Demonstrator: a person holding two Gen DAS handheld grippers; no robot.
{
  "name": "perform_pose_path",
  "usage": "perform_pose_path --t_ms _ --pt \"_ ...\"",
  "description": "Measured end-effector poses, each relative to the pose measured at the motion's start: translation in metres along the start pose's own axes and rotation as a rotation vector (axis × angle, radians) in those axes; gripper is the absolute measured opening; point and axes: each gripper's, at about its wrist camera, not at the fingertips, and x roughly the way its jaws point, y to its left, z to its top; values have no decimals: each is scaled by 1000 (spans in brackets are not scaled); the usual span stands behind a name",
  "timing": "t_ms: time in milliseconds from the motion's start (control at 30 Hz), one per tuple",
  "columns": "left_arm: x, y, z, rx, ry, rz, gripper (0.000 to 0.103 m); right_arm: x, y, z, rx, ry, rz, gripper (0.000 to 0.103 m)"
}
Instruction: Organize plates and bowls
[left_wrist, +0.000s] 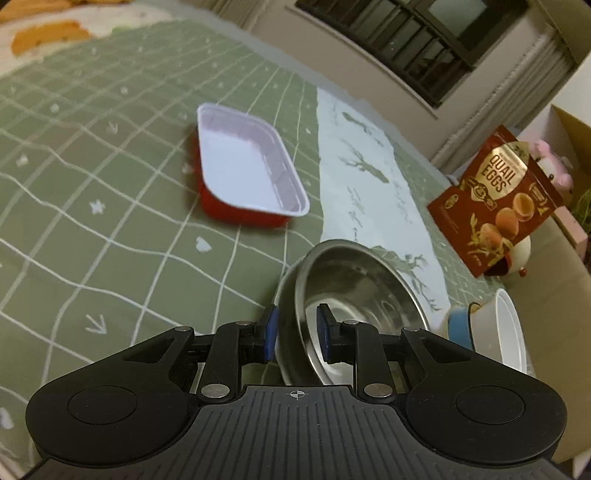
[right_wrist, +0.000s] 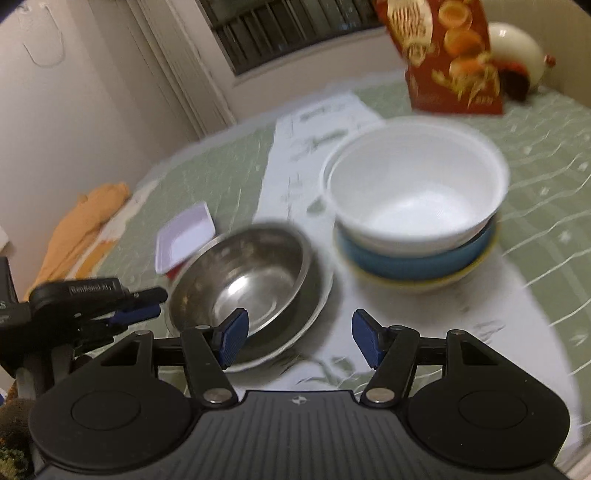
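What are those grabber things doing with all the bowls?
A person is tidying dishes on a green checked tablecloth with a grabber in each hand. The left gripper has its fingers pinched on the rim of a steel bowl, which sits in another metal dish. The right gripper is open and holds nothing. Beside the steel bowl is a stack: a white bowl on a blue bowl on a yellow one. A red and white tray lies farther off.
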Motion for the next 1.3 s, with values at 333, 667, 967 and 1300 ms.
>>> perform_pose_path --t_ms 333,667,967,1300 --pt "35 11 1 27 88 -13 34 50 8 -2 116 9 -85 65" --pt "46 20 10 40 141 -53 33 78 46 -11 48 44 -65 72" --pt "24 20 17 34 57 -1 32 79 50 -8 -23 59 -6 73" --pt "-81 -71 4 206 -276 -186 32 -50 27 23 -174 -221 36 73"
